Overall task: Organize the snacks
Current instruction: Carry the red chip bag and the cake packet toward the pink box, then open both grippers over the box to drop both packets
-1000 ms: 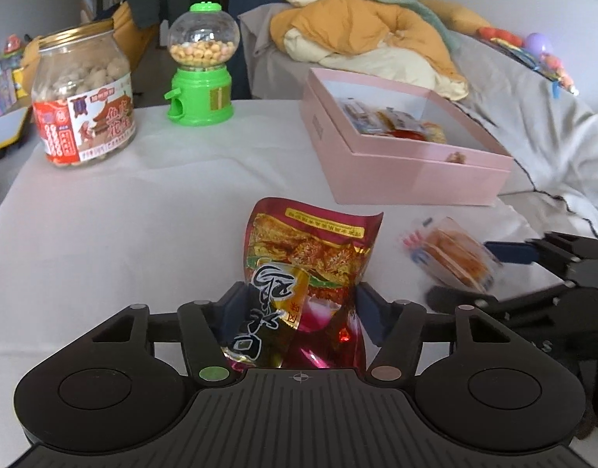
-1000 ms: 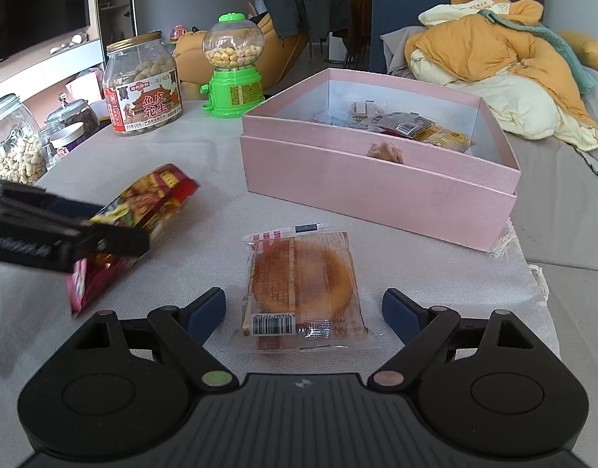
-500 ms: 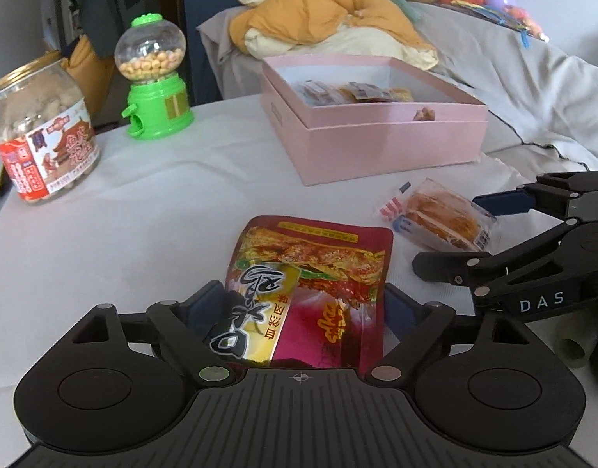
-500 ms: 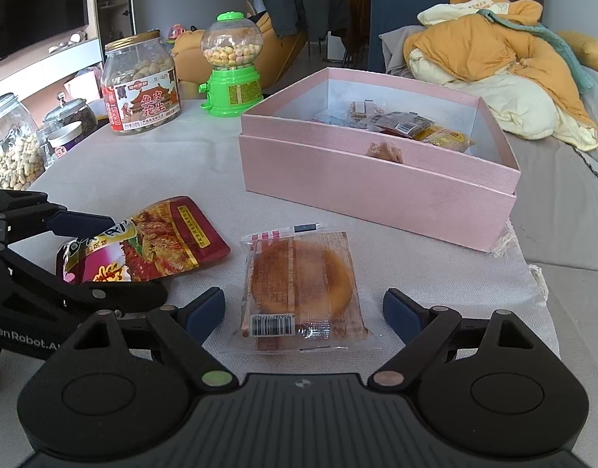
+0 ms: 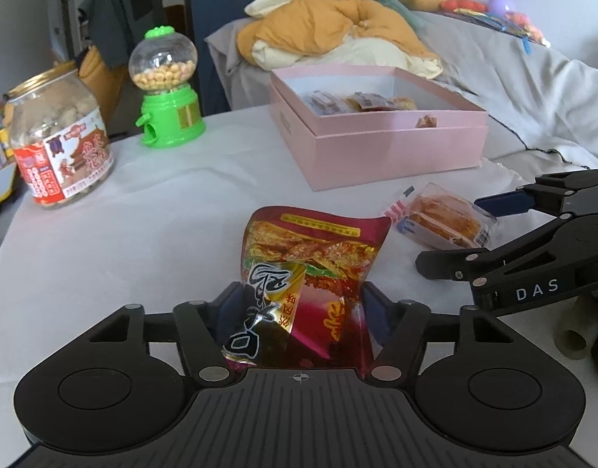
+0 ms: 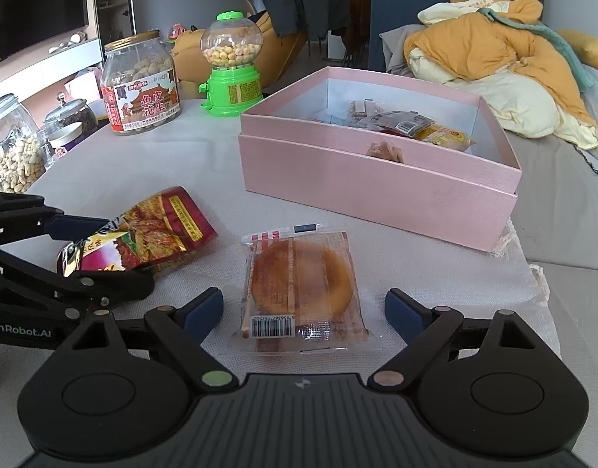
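Note:
My left gripper [image 5: 299,304] is shut on a red snack bag [image 5: 310,269], pinching its near end so the foil crumples. The bag also shows in the right wrist view [image 6: 150,234], held low over the table. A clear-wrapped round pastry [image 6: 302,284] lies flat on the white tablecloth between the open fingers of my right gripper [image 6: 304,308]; it also shows in the left wrist view [image 5: 443,218]. The open pink box [image 6: 377,187] with several wrapped snacks inside stands behind; it shows in the left wrist view too [image 5: 396,148].
A peanut jar [image 5: 59,144] and a green candy dispenser [image 5: 168,89] stand at the back left of the table. More glass jars [image 6: 10,152] sit off the left edge. A sofa with piled yellow clothes [image 6: 494,54] lies behind the box.
My left gripper set the red bag down and opened half a second ago, then shut on it again and raised its near end. My right gripper has stayed open around the pastry.

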`<state>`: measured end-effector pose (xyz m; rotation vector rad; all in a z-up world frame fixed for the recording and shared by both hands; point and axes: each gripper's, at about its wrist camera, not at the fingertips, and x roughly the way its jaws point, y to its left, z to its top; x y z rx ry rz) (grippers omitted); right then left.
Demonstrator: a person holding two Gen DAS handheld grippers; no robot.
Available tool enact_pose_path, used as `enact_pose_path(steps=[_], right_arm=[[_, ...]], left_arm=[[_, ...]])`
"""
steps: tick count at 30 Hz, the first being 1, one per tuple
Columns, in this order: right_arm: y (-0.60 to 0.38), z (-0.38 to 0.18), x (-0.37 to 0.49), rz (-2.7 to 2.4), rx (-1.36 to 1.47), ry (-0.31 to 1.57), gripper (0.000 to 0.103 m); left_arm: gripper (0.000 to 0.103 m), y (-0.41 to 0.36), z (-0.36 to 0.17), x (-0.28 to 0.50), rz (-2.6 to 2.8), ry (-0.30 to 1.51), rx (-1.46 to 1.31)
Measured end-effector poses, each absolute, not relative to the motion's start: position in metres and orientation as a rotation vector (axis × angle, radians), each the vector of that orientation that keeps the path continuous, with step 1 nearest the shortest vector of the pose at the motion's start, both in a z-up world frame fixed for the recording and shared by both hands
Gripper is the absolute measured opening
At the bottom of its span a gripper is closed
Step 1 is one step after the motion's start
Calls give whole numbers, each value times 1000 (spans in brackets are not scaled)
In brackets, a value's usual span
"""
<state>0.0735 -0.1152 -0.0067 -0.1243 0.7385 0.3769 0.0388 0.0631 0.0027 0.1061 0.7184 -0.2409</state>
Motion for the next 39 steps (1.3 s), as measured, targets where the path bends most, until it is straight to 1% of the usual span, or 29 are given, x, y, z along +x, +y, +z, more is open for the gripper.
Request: enact_pose_path(steps=[3, 11, 17, 20, 23, 24, 25, 26, 27, 30, 39], right_arm=[[-115, -7, 74, 379, -125, 740, 91], [-137, 2, 74, 420, -99, 788, 90], [-165, 17, 76, 425, -4, 800, 90], [-158, 18, 85, 423, -1, 816, 90], [-136, 14, 98, 432, -65, 830, 90], [-128, 11, 102, 434, -102, 843, 87], [-120, 7, 106, 424, -135, 858, 78], [-116, 6, 106, 408, -164, 859, 75], [-113, 8, 103, 404, -187, 846, 56], [-115, 21, 90, 432, -201, 840, 56], [-174, 78, 47, 425, -122, 699, 56]], left_arm=[[66, 64, 6, 38, -241, 714, 94], [65, 71, 9, 28, -239, 678, -1], [65, 69, 4, 26, -228, 672, 16], [65, 66, 7, 20, -216, 657, 30], [65, 64, 14, 15, -210, 640, 43], [65, 64, 18, 12, -207, 632, 42], [65, 64, 21, 9, -205, 625, 39], [65, 64, 24, 6, -204, 618, 37], [65, 63, 28, 4, -205, 611, 38], [66, 57, 37, -1, -224, 598, 54], [66, 23, 72, 6, -320, 550, 72]])
